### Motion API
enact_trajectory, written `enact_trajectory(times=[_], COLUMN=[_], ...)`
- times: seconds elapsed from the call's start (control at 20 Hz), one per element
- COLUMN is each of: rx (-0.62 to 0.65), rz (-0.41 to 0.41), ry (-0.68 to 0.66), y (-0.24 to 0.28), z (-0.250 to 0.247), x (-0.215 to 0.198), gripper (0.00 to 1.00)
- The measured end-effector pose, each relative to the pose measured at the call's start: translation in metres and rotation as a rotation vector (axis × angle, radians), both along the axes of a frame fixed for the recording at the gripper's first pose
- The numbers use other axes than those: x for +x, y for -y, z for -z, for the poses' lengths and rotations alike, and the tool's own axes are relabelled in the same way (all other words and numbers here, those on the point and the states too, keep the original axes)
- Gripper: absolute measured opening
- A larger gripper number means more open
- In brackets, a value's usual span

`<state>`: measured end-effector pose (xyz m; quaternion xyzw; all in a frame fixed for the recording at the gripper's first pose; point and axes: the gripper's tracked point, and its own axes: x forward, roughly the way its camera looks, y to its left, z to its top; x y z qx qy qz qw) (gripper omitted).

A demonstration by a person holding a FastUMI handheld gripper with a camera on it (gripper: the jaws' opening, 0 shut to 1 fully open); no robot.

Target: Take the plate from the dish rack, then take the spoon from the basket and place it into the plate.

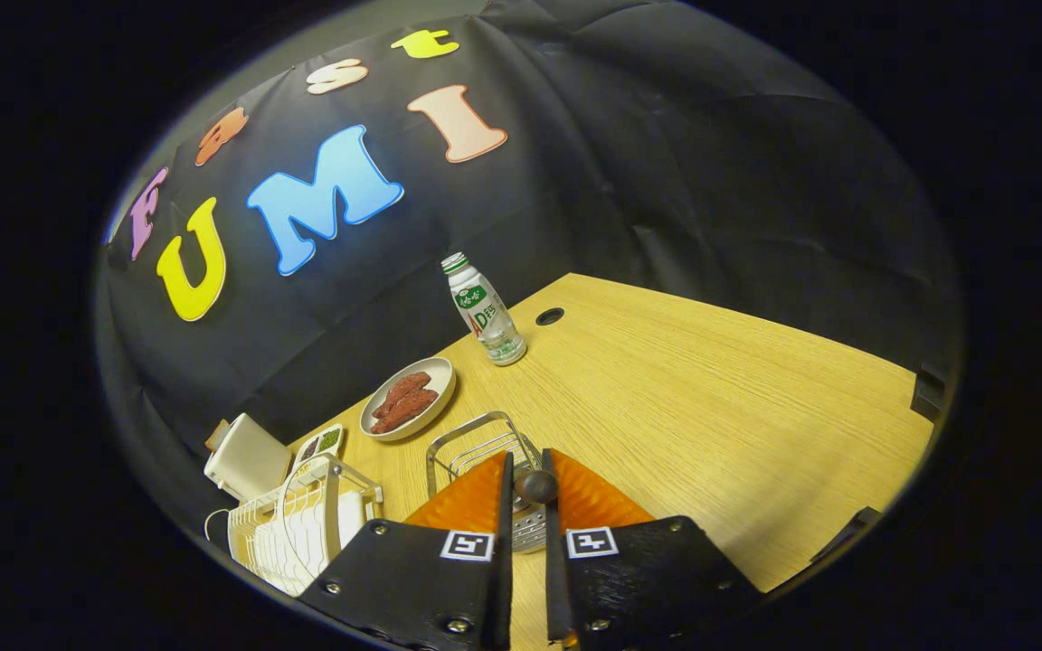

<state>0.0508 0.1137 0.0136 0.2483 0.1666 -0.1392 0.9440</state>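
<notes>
- Your claw (527, 493) is pinched narrow and both fingers press on the dark rounded end of the spoon (536, 485), right between the tips; the rest of the spoon drops out of sight behind them.
- My read: that spoon is light and stiff, but a smooth round knob can twist or slip, so keep the squeeze square on it.
- Just beyond the tips sits the wire basket (479, 448) on the table (711, 407); its rim could snag the spoon on the way out.
- Beside your fingers stands the dish rack (290, 529) with a plate (311, 506) upright in it, looking hard and breakable.
- Farther on, a dish of reddish food (410, 399), a small tray (322, 443) and a white box (245, 457).
- Farthest, a bottle (485, 312) stands upright near the wall, well clear of you.
</notes>
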Motion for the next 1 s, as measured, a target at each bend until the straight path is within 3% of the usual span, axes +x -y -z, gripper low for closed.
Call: enact_trajectory(times=[0.3,0.5,0.6,1.0], rx=[-0.052,-0.117,-0.148,-0.297], rz=[-0.054,-0.106,-0.125,-0.146], ry=[0.038,0.035,0.035,0.096], y=[-0.01,-0.021,-0.027,-0.039], z=[-0.019,-0.027,-0.032,-0.092], x=[-0.006,-0.002,0.002,-0.001], gripper=[0.15,0.09,0.0,0.0])
